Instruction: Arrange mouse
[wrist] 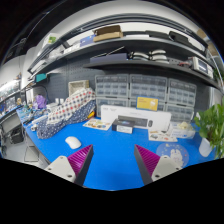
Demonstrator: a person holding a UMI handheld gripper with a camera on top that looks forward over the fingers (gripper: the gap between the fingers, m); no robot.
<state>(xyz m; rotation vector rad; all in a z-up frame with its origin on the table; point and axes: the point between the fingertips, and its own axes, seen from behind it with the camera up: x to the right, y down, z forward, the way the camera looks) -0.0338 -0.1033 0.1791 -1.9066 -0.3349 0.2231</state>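
The gripper [113,163] hangs over a blue table [112,150], its two fingers spread wide with nothing between them; the purple pads [82,158] face each other across bare blue surface. The mouse [73,142], white and small, lies on the table at about ten o'clock from the left finger, just beyond its tip and apart from it, untouched. Off the right finger, at about two o'clock, a clear lidded tub [170,154] stands near the tip. Farther on at twelve o'clock, along the far side of the table, sits a white box-shaped machine [128,119] with a low tray of small items [98,125] to its left and another flat tray [161,134] to its right. At three o'clock a green leafy plant [212,125] rises beside the table. At ten o'clock, well beyond the mouse, a heap of patterned cloth [72,107] rests on a bench. Shelves [130,52] loaded with boxes run across the wall at twelve o'clock, above rows of small drawers [150,90]
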